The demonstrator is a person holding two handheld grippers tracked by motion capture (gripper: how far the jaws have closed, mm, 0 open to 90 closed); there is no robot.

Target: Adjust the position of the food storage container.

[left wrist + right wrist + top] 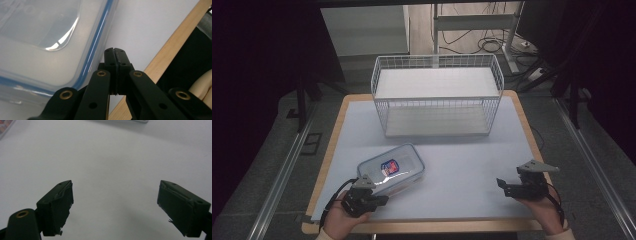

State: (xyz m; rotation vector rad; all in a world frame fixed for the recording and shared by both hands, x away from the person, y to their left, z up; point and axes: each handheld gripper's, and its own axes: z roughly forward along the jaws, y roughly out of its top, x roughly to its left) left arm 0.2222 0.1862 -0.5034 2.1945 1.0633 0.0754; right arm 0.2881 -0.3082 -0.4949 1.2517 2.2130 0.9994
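Note:
A clear plastic container point(392, 167) with a blue-edged lid and a red and blue sticker lies near the table's front left. My left gripper point(383, 200) sits just in front of it, pointing along the front edge. In the left gripper view its jaws point(115, 53) are shut with nothing between them, and the container's blue-rimmed edge point(37, 37) runs close along their left side. My right gripper point(508, 186) rests at the front right, far from the container. In the right gripper view it point(115, 202) stands open over the bare white surface.
A white wire basket point(437, 107) stands at the back middle of the white table top point(462, 165). The table's wooden edge point(160, 57) runs close beside the left gripper. Rails and cables lie on the floor around the table.

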